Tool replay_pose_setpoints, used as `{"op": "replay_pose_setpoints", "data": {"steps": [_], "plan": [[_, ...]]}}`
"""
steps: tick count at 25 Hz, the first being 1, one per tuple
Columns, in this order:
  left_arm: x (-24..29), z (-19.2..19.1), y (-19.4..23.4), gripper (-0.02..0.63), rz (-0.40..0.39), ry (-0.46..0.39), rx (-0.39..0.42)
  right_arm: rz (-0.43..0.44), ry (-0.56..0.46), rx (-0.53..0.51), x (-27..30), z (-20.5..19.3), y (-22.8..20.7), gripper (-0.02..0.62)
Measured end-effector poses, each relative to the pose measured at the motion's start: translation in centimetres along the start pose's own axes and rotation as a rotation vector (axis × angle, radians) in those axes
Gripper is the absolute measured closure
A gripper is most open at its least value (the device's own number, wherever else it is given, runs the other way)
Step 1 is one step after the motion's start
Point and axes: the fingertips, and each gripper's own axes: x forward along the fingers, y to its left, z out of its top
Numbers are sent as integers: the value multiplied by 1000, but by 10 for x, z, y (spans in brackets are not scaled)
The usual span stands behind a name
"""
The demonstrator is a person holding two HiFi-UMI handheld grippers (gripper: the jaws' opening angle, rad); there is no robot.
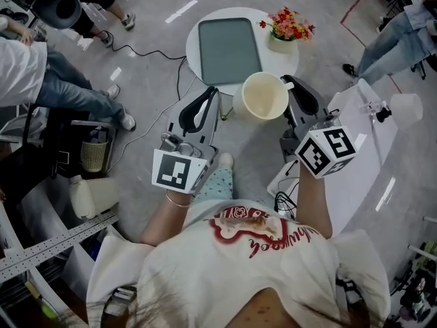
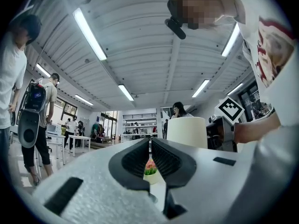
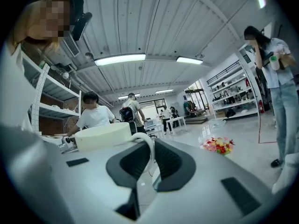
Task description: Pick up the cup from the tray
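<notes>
The right gripper (image 1: 292, 86) is clamped on the handle (image 3: 149, 148) of the cup (image 1: 265, 96), holding it mid-frame, just below the tray (image 1: 229, 50) on the round table (image 1: 280, 61). The left gripper (image 1: 208, 96) is nearly closed and holds nothing.

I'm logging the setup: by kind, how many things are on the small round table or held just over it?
tray: 1
cup: 1
flower pot: 1
Total: 3
</notes>
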Motion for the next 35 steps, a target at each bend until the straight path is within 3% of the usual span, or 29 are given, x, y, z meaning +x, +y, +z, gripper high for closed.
{"op": "replay_pose_setpoints", "data": {"steps": [8, 13, 21, 35], "plan": [[-86, 25, -122, 580, 46, -8, -22, 49, 34, -52, -134, -24, 50, 551], [-125, 51, -181, 580, 57, -1, 0, 135, 52, -51, -213, -16, 83, 551], [-171, 86, -212, 580, 66, -17, 28, 141, 6, -63, -268, 3, 118, 551], [-231, 103, -215, 580, 67, -24, 32, 115, -28, -107, -282, -9, 172, 551]]}}
